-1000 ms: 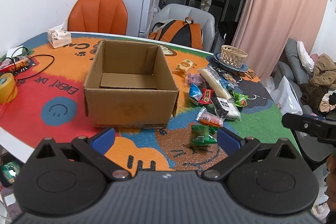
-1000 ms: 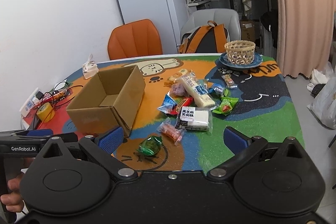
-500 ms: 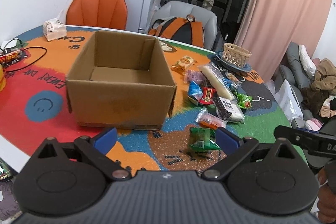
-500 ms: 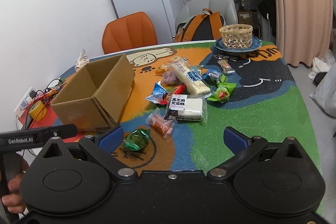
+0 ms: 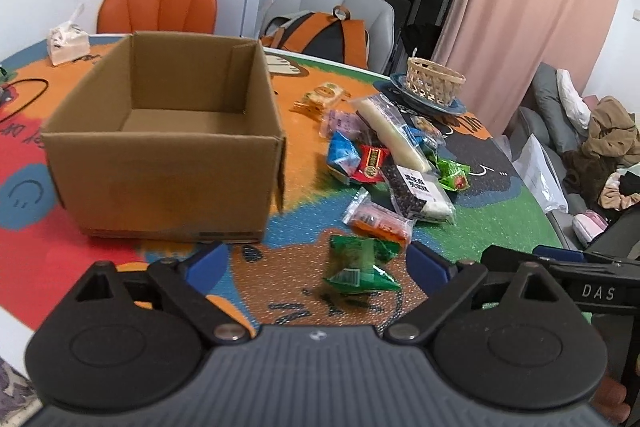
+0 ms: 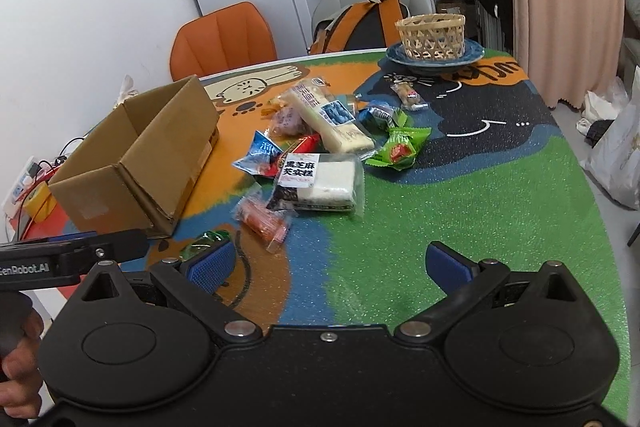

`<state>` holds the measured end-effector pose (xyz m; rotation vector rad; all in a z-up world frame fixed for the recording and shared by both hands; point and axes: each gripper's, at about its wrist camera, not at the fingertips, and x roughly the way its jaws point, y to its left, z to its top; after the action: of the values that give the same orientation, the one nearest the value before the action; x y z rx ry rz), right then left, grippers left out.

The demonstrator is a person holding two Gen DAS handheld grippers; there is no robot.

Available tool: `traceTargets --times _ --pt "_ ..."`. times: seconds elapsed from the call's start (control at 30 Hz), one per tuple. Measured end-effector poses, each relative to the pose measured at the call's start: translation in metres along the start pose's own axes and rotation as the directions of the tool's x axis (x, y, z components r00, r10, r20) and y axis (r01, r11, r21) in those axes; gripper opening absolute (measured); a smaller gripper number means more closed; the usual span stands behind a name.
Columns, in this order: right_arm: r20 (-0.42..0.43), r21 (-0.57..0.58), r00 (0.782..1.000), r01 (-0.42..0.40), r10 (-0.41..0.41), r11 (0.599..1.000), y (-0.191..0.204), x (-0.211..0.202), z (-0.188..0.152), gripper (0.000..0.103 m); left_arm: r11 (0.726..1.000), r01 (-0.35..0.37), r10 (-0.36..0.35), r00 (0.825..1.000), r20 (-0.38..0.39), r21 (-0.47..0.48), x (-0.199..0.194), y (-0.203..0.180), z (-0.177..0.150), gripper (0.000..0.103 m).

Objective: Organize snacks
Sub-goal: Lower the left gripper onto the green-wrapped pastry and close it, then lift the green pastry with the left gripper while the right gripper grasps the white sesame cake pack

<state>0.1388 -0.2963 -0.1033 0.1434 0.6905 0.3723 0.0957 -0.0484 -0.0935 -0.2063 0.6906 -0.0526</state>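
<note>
An open, empty cardboard box (image 5: 160,143) (image 6: 136,163) stands on the colourful table mat. To its right lies a heap of snack packets: a long white bar (image 5: 394,135) (image 6: 328,119), a black-and-white cake pack (image 5: 418,193) (image 6: 316,181), an orange packet (image 5: 378,221) (image 6: 262,219) and a green packet (image 5: 358,263) (image 6: 206,241) nearest me. My left gripper (image 5: 318,265) is open and empty, with the green packet between its fingers' line. My right gripper (image 6: 328,265) is open and empty over the mat in front of the heap.
A woven basket on a blue plate (image 6: 434,37) stands at the far side. A tissue pack (image 5: 66,43) and cables (image 5: 24,87) lie at the left. Chairs and an orange backpack (image 5: 320,35) stand behind the table. The table edge runs close on the right.
Both grippers have moved forward and lower toward the snacks. The green packet now sits closer to the left gripper's fingers. Both stay open.
</note>
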Motion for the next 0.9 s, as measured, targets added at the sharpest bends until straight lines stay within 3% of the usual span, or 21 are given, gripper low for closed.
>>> traceTargets --times 0.2,0.43,0.5,0.57,0.63,0.9 --pt "-0.010 -0.014 1.000 -0.008 0.008 1.000 -0.004 0.010 0.003 0.095 0.999 0.023 -0.023 1.000 -0.019 -0.023 0.016 -0.003 -0.001 0.081" --pt "-0.022 -0.015 1.000 -0.014 0.013 1.000 -0.007 0.019 0.004 0.095 0.999 0.046 -0.047 0.998 -0.044 -0.016 0.033 -0.018 -0.007 0.069" --pt "-0.024 -0.015 1.000 -0.013 0.012 1.000 -0.008 0.019 0.003 0.095 0.999 0.044 -0.044 0.998 -0.047 -0.004 0.038 -0.021 -0.009 0.065" --pt "-0.026 -0.009 1.000 -0.012 0.012 1.000 -0.010 0.020 0.003 0.095 1.000 0.022 -0.022 0.998 -0.062 0.000 0.045 -0.022 -0.011 0.053" --pt "-0.024 -0.003 1.000 -0.010 0.010 1.000 -0.012 0.021 0.003 0.095 1.000 0.023 -0.024 0.997 -0.072 -0.008 0.050 -0.021 -0.012 0.048" --pt "-0.026 -0.002 1.000 -0.009 0.009 1.000 -0.011 0.029 0.005 0.095 1.000 0.016 -0.017 0.998 -0.059 -0.020 0.049 -0.015 -0.012 0.035"
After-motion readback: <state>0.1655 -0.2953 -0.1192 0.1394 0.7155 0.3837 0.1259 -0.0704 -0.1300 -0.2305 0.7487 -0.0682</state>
